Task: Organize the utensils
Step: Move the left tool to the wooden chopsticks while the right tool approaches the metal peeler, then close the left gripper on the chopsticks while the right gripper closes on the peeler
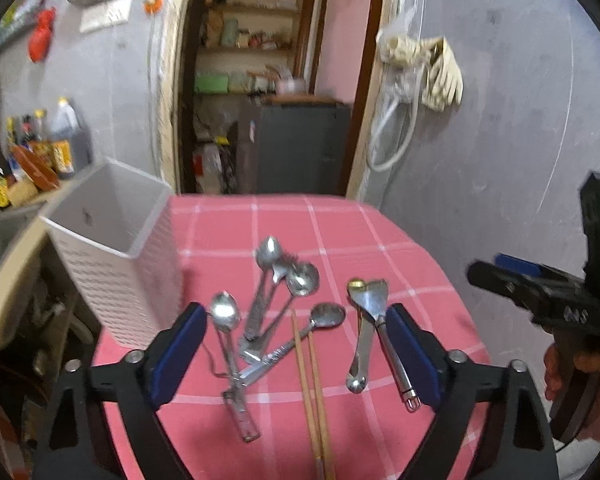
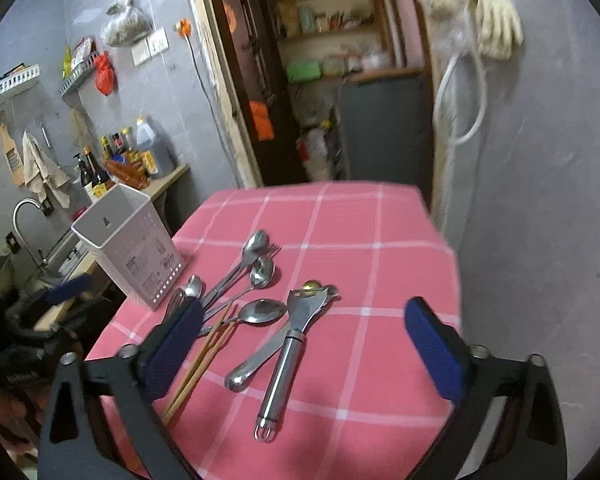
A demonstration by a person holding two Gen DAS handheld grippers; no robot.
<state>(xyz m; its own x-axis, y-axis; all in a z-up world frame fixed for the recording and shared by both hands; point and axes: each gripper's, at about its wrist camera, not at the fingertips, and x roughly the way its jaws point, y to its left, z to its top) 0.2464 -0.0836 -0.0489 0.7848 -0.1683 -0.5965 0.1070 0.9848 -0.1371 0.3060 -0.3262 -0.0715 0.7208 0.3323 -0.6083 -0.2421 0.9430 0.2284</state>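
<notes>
Left gripper [image 1: 296, 356] is held wide with nothing clamped, hung over the spoons [image 1: 260, 308] and chopsticks [image 1: 312, 384] (pile framed between the pads, probably lining up a pick). Right gripper [image 2: 304, 356] is likewise spread and empty, with the peeler [image 2: 292, 340] and table knife [image 2: 256, 360] ahead. All utensils are scattered on the pink checked desk [image 2: 380, 280]; the white holder [image 2: 128, 248] is stood empty at the left edge, ready to be filled.

On the table [image 2: 400, 280], the holder [image 2: 130, 248] stands at the far left; spoons [image 2: 256, 264] lie right of it, chopsticks [image 2: 204, 356] nearer, the peeler [image 2: 292, 344] rightmost.
</notes>
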